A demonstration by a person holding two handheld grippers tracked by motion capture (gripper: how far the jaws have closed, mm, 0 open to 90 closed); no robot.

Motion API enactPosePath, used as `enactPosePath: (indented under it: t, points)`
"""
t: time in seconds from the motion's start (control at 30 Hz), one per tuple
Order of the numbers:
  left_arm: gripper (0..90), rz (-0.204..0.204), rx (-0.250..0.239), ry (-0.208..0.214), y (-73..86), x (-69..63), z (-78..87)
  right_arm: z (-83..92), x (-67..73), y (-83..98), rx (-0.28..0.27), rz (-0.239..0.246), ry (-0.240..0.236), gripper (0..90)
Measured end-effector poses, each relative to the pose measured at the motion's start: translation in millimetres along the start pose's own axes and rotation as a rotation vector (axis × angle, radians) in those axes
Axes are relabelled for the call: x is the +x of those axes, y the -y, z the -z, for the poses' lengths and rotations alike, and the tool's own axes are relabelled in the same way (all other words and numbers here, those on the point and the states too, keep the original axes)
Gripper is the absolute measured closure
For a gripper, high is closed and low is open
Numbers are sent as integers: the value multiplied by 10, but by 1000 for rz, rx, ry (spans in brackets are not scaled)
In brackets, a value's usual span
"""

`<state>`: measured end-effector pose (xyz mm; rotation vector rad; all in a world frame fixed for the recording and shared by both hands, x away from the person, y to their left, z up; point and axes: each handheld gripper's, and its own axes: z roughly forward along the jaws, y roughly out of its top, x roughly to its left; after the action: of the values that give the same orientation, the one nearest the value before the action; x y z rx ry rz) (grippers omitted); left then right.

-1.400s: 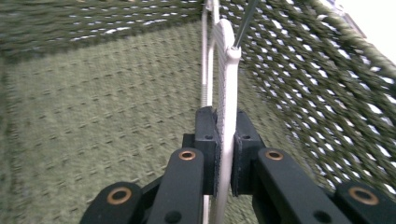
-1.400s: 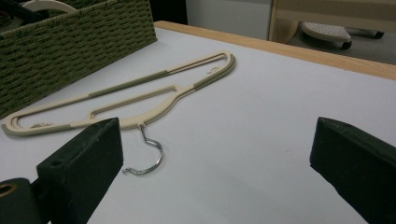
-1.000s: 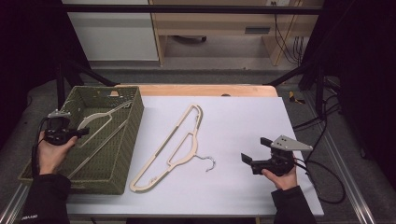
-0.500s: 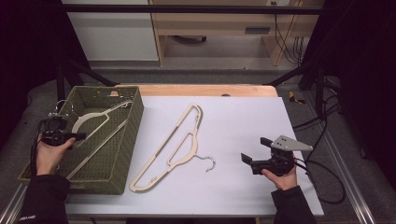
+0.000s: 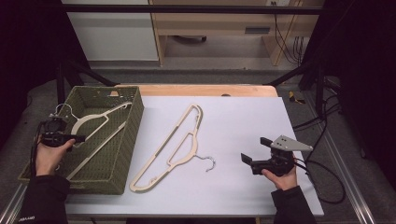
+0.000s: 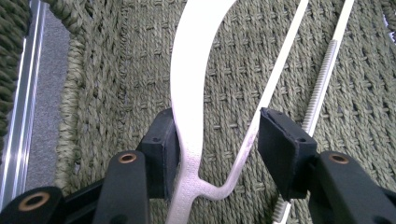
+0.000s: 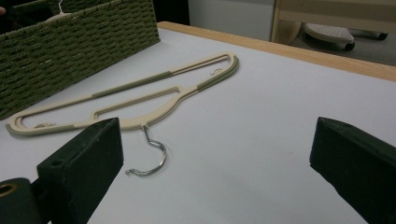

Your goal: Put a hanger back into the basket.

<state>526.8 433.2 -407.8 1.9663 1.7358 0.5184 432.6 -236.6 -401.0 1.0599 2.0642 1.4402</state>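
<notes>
- Jaws of the left gripper (image 6: pixel 217 154) have just been opening inside the green woven basket (image 5: pixel 119 154); the cream hanger in the basket (image 6: pixel 189 93) lies between them, touching one pad, unclamped.
- Right of the basket, the right gripper (image 5: pixel 254 154) hovers over the white table (image 5: pixel 243 116), jaws wide apart, holding nothing.
- Between basket and right gripper lies a second cream hanger (image 5: pixel 175 144), its metal hook (image 5: pixel 208 161) towards that gripper.

This looks like a lab set up for recording. A white-topped table (image 5: pixel 243 116) stands inside a black metal frame (image 5: pixel 196 8), dark curtains hang on both sides of the table, cables (image 5: pixel 285 35) trail behind it, and a wooden workbench (image 5: pixel 224 23) stands beyond.
</notes>
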Motion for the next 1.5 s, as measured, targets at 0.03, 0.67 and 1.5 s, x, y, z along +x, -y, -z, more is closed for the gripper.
enactPosePath:
  t: [0.03, 0.67, 1.5]
  points:
    - [484, 1, 2, 1, 0, 1, 4, 1, -1, 0, 0, 0, 1, 32]
    - [424, -13, -188, 82, 56, 3, 492, 35, -5, -17, -13, -4, 5, 32]
    - [139, -320, -632, 426, 228, -1599, 1094, -43, 87, -65, -23, 22, -22, 45]
